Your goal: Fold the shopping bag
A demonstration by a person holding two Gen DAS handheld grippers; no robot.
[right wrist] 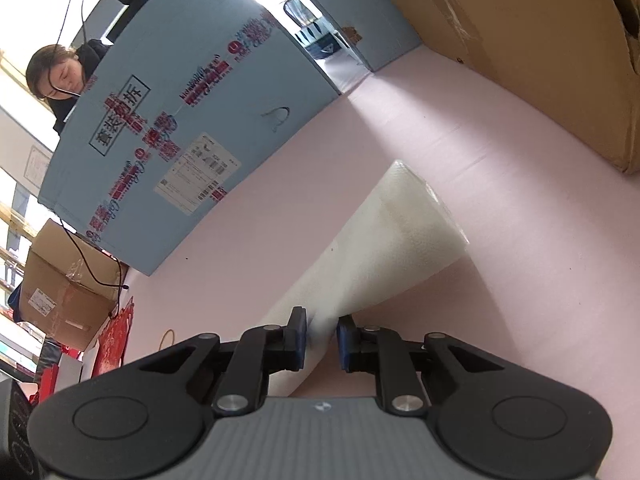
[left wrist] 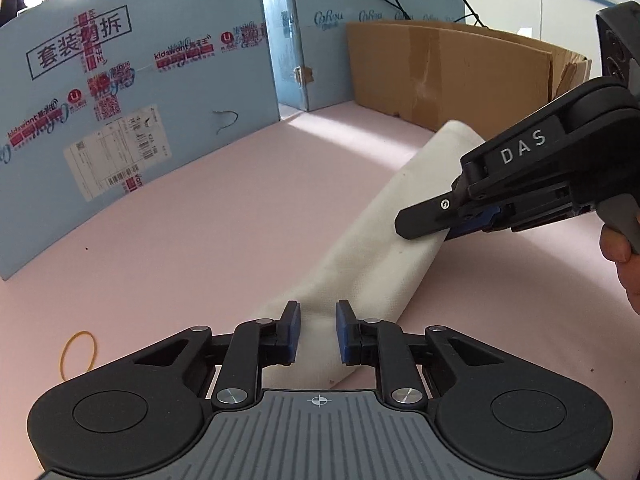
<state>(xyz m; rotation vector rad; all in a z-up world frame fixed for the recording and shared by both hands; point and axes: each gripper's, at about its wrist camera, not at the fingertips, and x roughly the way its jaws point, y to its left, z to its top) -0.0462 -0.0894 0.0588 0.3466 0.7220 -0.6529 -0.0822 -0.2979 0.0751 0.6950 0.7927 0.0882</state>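
A white non-woven shopping bag [left wrist: 372,248], folded into a long narrow strip, lies slantwise on the pink table top [left wrist: 208,216]. My left gripper [left wrist: 318,332] is at the strip's near end, and its blue pads [left wrist: 294,330] press the fabric bunched between them. My right gripper [left wrist: 420,236], held by a hand [left wrist: 622,264], comes in from the right and is shut on the strip's right edge near its middle. In the right wrist view the bag [right wrist: 384,248] runs away from my right gripper [right wrist: 322,338]. Its pinched edge is lifted and casts a shadow on the table.
A large light-blue printed carton [left wrist: 120,120] walls the left and back, and a brown cardboard box [left wrist: 444,76] stands at the back right. A yellow rubber band [left wrist: 78,354] lies on the table to the left of the left gripper. A person [right wrist: 60,76] sits behind the blue carton.
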